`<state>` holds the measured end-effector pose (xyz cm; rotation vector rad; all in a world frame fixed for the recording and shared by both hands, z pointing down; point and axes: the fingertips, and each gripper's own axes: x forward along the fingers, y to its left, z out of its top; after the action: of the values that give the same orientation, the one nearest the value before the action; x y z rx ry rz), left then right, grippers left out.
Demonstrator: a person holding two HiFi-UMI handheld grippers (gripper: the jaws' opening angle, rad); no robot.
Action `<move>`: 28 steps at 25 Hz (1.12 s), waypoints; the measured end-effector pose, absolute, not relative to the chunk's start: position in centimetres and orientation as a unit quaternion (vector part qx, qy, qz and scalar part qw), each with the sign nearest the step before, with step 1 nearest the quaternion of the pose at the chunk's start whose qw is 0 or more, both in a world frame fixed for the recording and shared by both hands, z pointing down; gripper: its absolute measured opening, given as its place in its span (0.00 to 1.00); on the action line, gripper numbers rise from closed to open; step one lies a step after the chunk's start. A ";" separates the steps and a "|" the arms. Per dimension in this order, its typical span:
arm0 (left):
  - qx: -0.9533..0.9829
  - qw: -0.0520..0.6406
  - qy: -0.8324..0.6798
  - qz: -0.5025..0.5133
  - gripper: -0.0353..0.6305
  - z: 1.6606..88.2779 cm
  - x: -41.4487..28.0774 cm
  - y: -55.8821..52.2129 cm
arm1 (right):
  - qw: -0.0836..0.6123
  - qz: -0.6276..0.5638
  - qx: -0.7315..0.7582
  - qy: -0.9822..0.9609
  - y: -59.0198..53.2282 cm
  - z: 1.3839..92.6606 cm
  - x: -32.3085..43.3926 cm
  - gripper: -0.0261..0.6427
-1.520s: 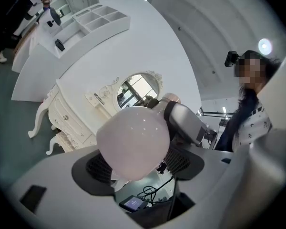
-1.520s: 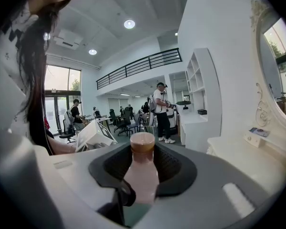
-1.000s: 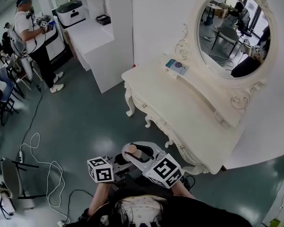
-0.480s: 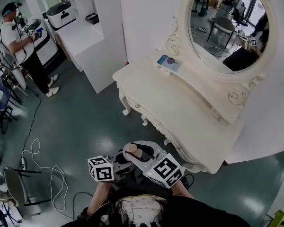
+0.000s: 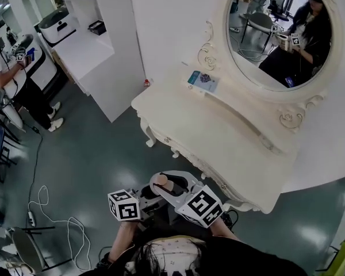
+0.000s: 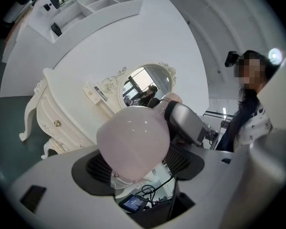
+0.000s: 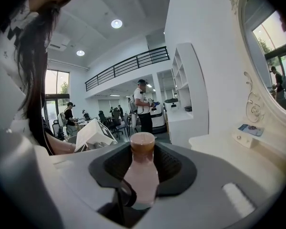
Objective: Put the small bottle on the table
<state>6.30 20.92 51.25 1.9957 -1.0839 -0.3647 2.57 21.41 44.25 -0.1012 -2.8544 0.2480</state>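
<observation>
Floor (image 5: 92, 154): dark grey-green; it fills the left half of your head view.
Second person (image 5: 3, 68): stands at the far left edge and holds a device up.
Counter (image 5: 83, 53): white, set against the white wall just right of that person.
Dressing table (image 5: 218, 137): white with carved legs; it runs diagonally across the centre right.
Oval mirror (image 5: 276, 33): stands at the back of the table and reflects a person holding marker cubes.
Left gripper (image 5: 151, 190): low in the centre; your jaws are closed on the base of the small bottle (image 5: 159, 181).
Small bottle: pale pink with a brown cap. It is in the air between your two grippers, on the near side of the table and clear of it. You cannot see its contents through the wall.
Right gripper (image 5: 172, 184): your jaws are clamped on the bottle's body, with the cap above them.
Blue flat box (image 5: 203, 80): lies on the table's raised back ledge, below the mirror.
</observation>
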 end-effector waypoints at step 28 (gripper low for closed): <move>0.841 0.417 -0.326 -0.109 0.54 48.8 -13.2 15.9 | 0.143 0.084 0.088 -0.982 15.7 41.9 -17.2 0.26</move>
<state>-13.19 15.90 48.80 2.1118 -0.8178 -0.2734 -17.19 15.74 41.92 0.2546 -2.8330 0.2431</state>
